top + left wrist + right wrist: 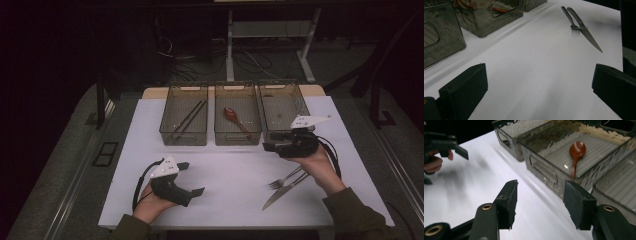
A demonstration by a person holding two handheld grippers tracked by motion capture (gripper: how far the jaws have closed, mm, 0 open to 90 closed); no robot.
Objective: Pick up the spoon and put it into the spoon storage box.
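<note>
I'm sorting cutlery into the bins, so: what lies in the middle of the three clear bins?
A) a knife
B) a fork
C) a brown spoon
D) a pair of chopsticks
C: the brown spoon lies alone in the middle bin; the fork and knife lie on the table.

A matt white paper-like sheet (pixel 230 170) covers the bench, bearing three smoky translucent glossy plastic bins (pixel 238 121), a glossy reddish-brown wooden-looking spoon (pixel 575 155), and, at four o'clock, a shiny metal fork (pixel 285 179) and serrated knife (pixel 280 194).
</note>
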